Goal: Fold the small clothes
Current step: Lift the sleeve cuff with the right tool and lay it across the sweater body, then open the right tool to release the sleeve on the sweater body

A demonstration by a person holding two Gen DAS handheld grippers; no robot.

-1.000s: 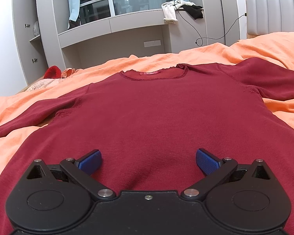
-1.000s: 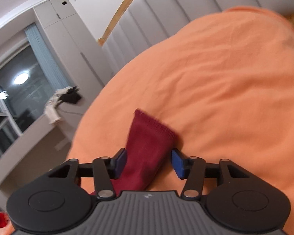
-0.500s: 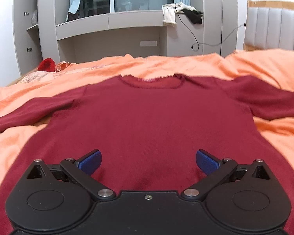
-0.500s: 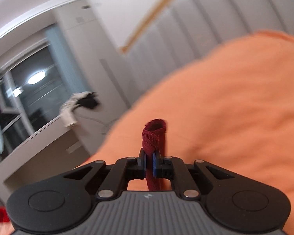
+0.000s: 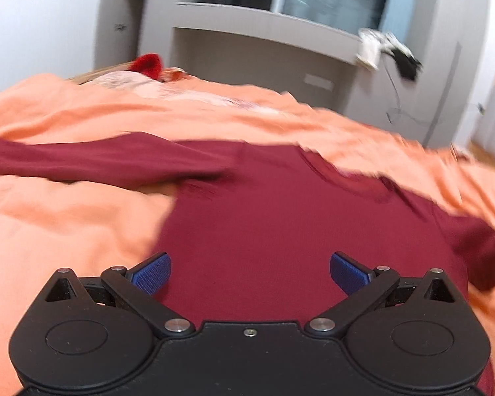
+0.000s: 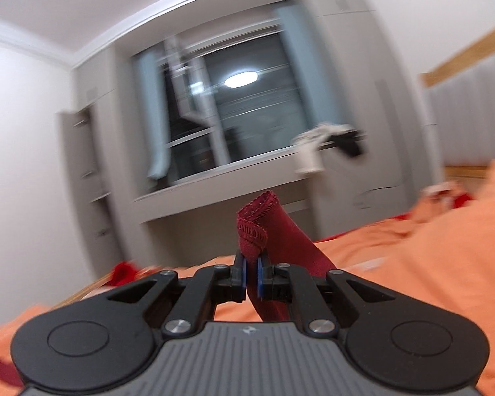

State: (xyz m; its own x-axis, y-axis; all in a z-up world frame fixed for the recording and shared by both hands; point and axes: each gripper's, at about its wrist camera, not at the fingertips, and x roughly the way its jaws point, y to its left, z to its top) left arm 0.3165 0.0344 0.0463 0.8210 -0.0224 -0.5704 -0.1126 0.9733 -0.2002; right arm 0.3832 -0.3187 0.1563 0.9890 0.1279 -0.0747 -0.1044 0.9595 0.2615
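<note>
The right gripper (image 6: 251,275) is clamping the cuff end of the sleeve (image 6: 264,227) of a dark red long-sleeve top (image 5: 280,231), which is lying front-up on the orange bedspread (image 5: 66,224); the jaws are pinched tight on the fabric, with the hemmed cuff sticking up above the pads and the sleeve trailing down to the bed. The left gripper (image 5: 250,274) is hovering over the lower body of the top, jaws wide apart, gripping nothing. The step in hand looks like folding the sleeve in across the chest. To do it well: be keeping the pinch firm near the cuff, carrying the sleeve low and straight across toward the far shoulder so it is laying flat without twisting, and using the free gripper to pin the body so the knit is not dragging or bunching. Both views are blurry, so fine creases are not readable. The other sleeve (image 5: 92,161) is stretching out flat to the side.
</note>
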